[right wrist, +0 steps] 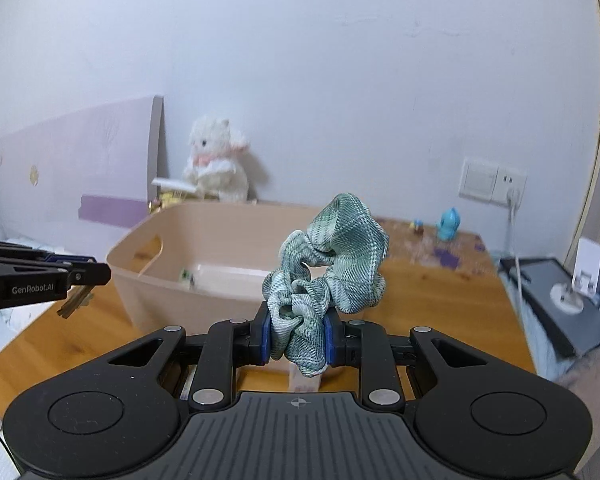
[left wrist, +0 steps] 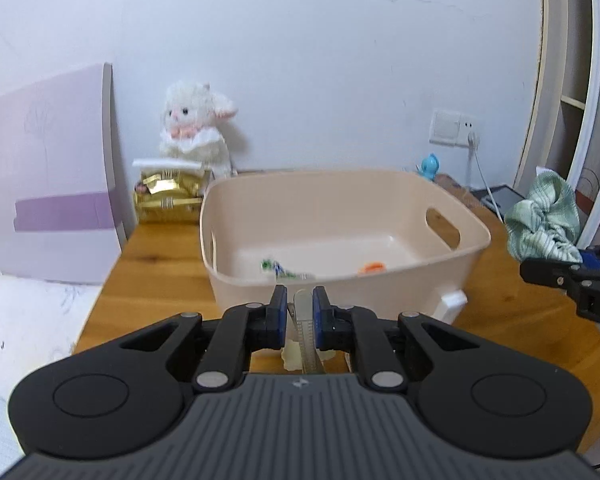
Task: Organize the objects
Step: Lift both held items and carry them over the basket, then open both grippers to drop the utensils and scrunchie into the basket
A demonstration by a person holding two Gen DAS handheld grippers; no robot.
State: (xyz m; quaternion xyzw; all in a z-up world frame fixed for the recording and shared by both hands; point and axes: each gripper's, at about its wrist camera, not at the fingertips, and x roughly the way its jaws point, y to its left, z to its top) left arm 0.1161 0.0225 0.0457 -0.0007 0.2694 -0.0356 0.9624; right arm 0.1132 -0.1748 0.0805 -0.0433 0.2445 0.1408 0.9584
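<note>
A beige plastic bin point(left wrist: 340, 216) stands on the wooden table point(left wrist: 160, 272); it also shows in the right wrist view point(right wrist: 204, 240). Inside lie a green-and-white wrapper point(left wrist: 278, 269) and a small orange item point(left wrist: 373, 267). My left gripper point(left wrist: 300, 304) is shut on a pale hair clip point(left wrist: 305, 320), held just in front of the bin's near wall; in the right wrist view the clip point(right wrist: 74, 300) hangs below it. My right gripper point(right wrist: 296, 336) is shut on a green plaid scrunchie point(right wrist: 332, 264), held above the table right of the bin. The scrunchie also shows in the left wrist view point(left wrist: 544, 220).
A white plush toy point(left wrist: 198, 128) and a gold wrapped box point(left wrist: 168, 196) stand at the back left. A blue figurine point(right wrist: 448, 224), a wall socket with a cable point(right wrist: 492, 180) and a dark tablet point(right wrist: 560, 292) are at the right. A lilac board point(left wrist: 48, 176) leans at the left.
</note>
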